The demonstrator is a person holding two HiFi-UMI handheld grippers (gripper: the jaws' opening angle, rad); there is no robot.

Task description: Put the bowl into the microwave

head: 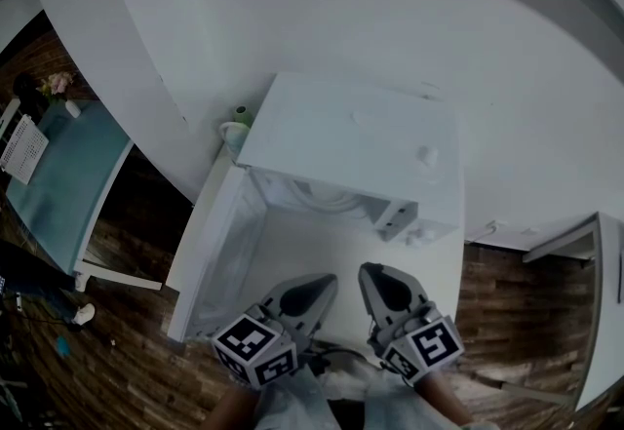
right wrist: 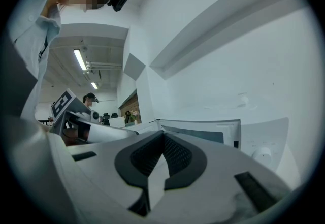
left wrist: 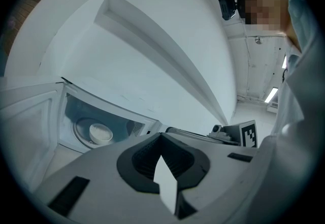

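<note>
Teal table point(head: 60, 173) on wooden floor point(head: 136, 223), far left

White table point(head: 414, 267), microwave point(head: 356, 140) (door open)

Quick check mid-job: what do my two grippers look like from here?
Left gripper and right gripper match: pale grey wedge bodies, black ribbed pads, each carrying a cube of black-and-white square markers. The person wears a light top.

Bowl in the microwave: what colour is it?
White, plain. The bowl shows best in the left gripper view.
</note>
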